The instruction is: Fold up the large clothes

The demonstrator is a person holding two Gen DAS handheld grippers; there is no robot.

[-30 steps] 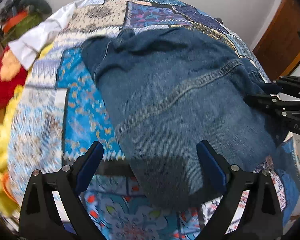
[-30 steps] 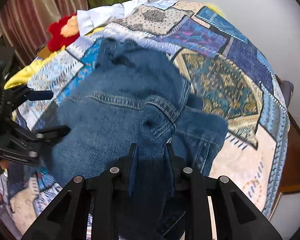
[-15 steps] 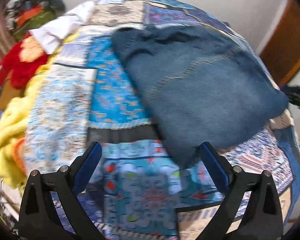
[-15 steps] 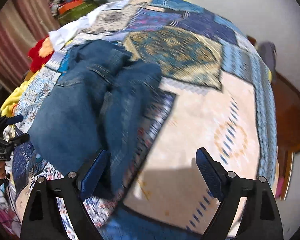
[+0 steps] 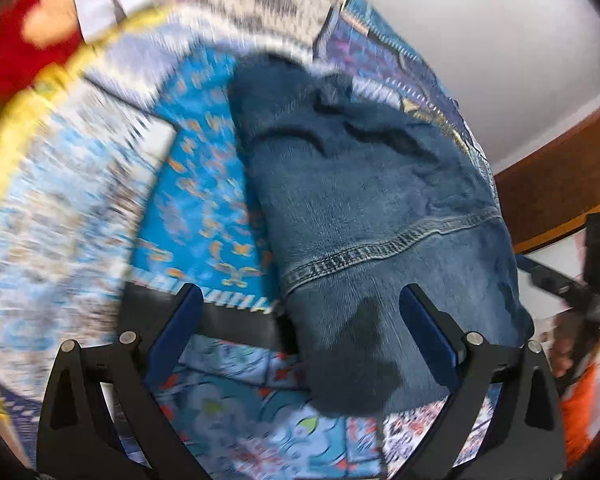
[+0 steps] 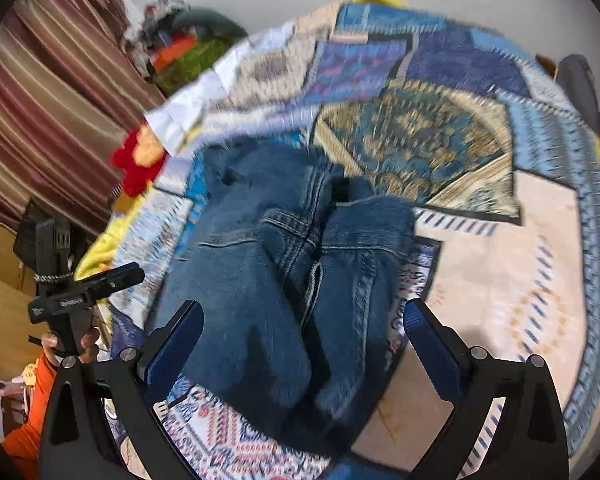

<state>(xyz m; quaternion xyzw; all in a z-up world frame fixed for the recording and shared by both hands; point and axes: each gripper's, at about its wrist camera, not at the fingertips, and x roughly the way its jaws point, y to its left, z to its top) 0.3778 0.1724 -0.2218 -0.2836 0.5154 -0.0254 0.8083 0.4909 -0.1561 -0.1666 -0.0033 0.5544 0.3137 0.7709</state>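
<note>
A blue denim garment (image 5: 364,216) lies folded in a long bundle on the patchwork bedspread (image 5: 204,208); it also shows in the right wrist view (image 6: 284,264), with seams and a folded-over flap on top. My left gripper (image 5: 300,332) is open and empty, its fingers spread over the garment's near end and the bedspread. My right gripper (image 6: 300,344) is open and empty, its fingers spread either side of the garment's near end. The left gripper also shows in the right wrist view (image 6: 80,288), at the bed's left edge.
A red and orange soft toy (image 6: 140,160), a white cloth (image 6: 188,108) and a yellow blanket (image 6: 96,252) lie along the bed's left side. A pile of clothes (image 6: 180,48) sits by the striped curtain (image 6: 48,80). A wooden bed frame (image 5: 556,192) is at right.
My right gripper let go of the denim and opened, then drew back over the garment's near end. My left gripper stayed open and swung away and back over the garment's end.
</note>
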